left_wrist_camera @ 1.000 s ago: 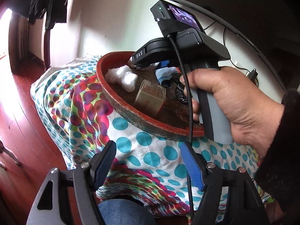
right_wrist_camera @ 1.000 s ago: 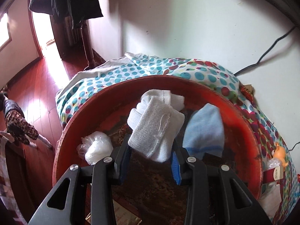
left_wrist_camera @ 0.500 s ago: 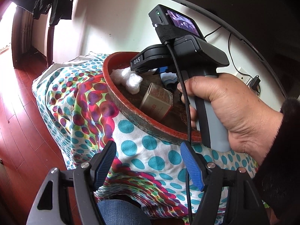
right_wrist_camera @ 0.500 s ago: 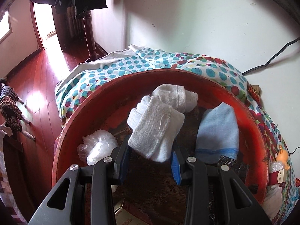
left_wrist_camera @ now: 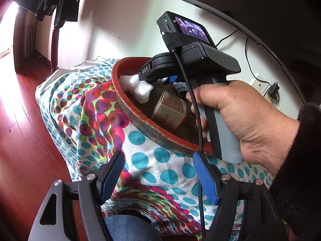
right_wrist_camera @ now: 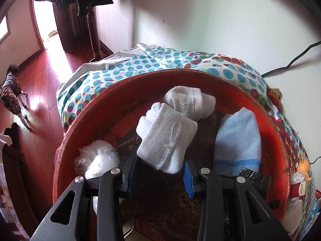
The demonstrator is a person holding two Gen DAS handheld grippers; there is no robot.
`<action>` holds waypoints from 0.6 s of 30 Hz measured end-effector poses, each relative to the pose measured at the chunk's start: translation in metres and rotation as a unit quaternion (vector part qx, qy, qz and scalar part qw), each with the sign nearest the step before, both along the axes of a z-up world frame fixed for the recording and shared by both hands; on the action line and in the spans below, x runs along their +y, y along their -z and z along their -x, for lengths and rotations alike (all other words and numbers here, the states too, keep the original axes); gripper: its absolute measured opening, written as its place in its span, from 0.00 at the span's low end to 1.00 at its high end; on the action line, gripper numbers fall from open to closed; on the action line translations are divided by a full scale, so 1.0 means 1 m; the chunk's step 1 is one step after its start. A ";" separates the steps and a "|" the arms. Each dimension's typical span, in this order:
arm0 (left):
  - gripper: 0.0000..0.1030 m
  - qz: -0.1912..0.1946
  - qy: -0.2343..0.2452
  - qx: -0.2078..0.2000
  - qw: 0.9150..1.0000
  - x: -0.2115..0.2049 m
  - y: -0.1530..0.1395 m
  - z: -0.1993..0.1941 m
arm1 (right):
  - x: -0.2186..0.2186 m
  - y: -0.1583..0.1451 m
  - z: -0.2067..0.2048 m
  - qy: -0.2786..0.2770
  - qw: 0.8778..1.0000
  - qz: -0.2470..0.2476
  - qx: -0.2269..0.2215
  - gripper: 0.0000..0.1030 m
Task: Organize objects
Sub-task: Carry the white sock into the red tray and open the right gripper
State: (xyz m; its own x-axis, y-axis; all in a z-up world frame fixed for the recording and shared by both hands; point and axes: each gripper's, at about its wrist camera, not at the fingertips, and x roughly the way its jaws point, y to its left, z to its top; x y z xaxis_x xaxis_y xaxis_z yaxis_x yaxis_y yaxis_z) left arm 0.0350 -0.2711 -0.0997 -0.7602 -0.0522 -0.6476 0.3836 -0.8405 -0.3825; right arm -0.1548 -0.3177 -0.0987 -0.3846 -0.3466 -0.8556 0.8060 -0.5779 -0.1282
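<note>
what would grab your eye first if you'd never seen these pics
The big round red tray on the polka-dot cloth fills both views. Over it the right claw is shut on a folded white sock, with another rolled white sock and a pale blue cloth lying behind. The left claw hangs open, off the tray.

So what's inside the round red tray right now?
The round red tray holds a light blue folded cloth, a rolled white sock, a crumpled clear plastic bag and a tan cardboard box. The right hand-held gripper, clamping a folded white sock, hides the tray floor beneath.
</note>
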 end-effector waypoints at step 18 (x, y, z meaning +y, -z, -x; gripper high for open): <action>0.71 -0.004 -0.001 0.000 1.000 -0.002 0.001 0.000 | -0.004 0.004 0.001 0.000 1.000 -0.010 0.004 0.35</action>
